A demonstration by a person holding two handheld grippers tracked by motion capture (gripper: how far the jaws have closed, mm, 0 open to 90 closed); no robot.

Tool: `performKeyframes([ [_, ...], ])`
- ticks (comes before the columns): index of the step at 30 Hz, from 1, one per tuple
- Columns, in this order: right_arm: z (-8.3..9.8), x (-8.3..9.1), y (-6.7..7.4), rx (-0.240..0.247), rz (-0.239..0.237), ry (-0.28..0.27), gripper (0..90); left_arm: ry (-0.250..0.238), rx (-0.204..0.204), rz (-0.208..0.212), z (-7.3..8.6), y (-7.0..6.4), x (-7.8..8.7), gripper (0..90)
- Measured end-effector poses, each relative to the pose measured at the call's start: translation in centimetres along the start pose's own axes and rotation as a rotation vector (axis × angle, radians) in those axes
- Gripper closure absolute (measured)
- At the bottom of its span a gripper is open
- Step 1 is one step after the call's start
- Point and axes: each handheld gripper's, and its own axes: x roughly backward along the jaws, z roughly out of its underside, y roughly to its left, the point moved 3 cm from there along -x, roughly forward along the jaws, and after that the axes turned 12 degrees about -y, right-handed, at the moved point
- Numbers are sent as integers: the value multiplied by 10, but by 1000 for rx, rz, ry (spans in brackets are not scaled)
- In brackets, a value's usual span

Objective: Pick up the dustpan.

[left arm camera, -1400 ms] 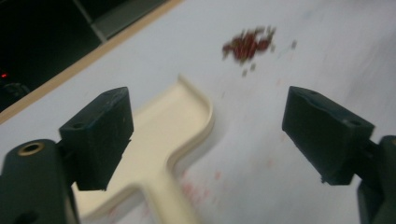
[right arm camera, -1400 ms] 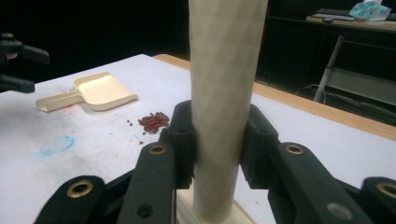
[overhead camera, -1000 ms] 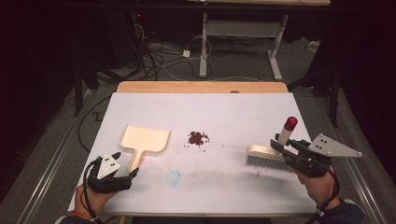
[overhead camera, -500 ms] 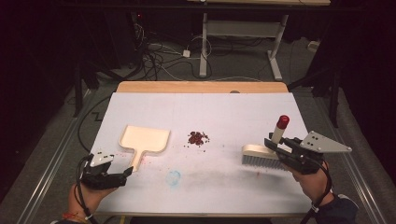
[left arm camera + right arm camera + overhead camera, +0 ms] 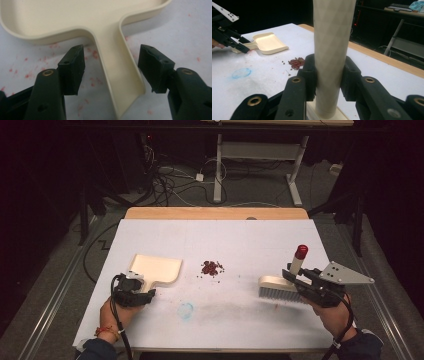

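Observation:
A cream dustpan [image 5: 157,268] lies at the table's left, its handle pointing toward the person. My left gripper [image 5: 134,292] stands open around that handle [image 5: 117,75], one jaw on each side, not touching it. A small pile of dark red crumbs [image 5: 212,267] sits mid-table, right of the pan. At the right, a cream brush [image 5: 276,287] with grey bristles rests on the table, its red-tipped handle [image 5: 300,256] upright. My right gripper [image 5: 328,75] is shut on that handle [image 5: 332,37]. The dustpan [image 5: 268,43] and crumbs [image 5: 297,62] lie beyond it.
The white table top [image 5: 250,240] has a wooden strip along its far edge. A faint blue ring [image 5: 186,310] marks the surface near the front. Cables and desk legs stand on the dark floor behind the table.
My left gripper has moved forward to straddle the dustpan's handle. My right gripper with the brush has shifted slightly left.

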Motion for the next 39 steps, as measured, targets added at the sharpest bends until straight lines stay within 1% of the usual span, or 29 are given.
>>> performKeyframes([
  [1, 0, 0, 0, 0, 0, 0, 701, -6, 1, 0, -1, 1, -2, 408],
  [2, 0, 0, 0, -2, -2, -3, 701, -10, -2, 3, -2, 1, -3, 440],
  [3, 0, 0, 0, -9, -2, -8, 701, -12, -10, 6, -3, 1, -5, 451],
  [4, 0, 1, -1, -12, -2, -8, 701, -14, -10, 6, -4, 2, -6, 473],
  [5, 0, 1, -1, -12, -2, -8, 701, -18, -5, 4, -5, 2, -7, 473],
  [7, 0, 1, -1, -12, -1, -6, 701, -17, -22, 7, -7, 3, -9, 505],
  [8, 1, 0, -1, -12, -2, -6, 701, -20, -20, 11, -7, 3, -10, 522],
  [12, 1, -1, 0, -9, -9, -3, 701, -30, -13, 20, -9, 7, -12, 632],
  [15, 1, -2, 1, -11, -18, 1, 701, -24, -21, 26, -11, 8, -13, 636],
  [17, 2, -2, 1, -11, -21, 3, 701, -30, -29, 24, -12, 8, -13, 638],
  [19, 1, -2, 0, -12, -21, 2, 701, -38, -24, 25, -12, 9, -12, 639],
  [22, 0, -3, -1, -10, -23, -6, 701, -63, -32, 16, -14, 10, -10, 641],
  [24, 0, -3, -1, -4, -23, -2, 701, -82, -27, 24, -15, 11, -8, 641],
  [26, 2, -4, -1, -3, -25, 6, 701, -95, -35, 30, -16, 11, -7, 642],
  [30, 1, -2, -2, 3, -21, 6, 702, -124, -34, 50, -21, 9, 1, 642],
  [34, 1, 2, -3, -5, -10, -3, 702, -150, -36, 63, -25, 7, 12, 642],
  [37, 2, 1, -5, -14, 0, 0, 702, -158, -50, 79, -25, 4, 21, 642],
  [39, 3, 0, -6, -14, 0, 1, 702, -152, -62, 100, -23, -1, 27, 642],
])
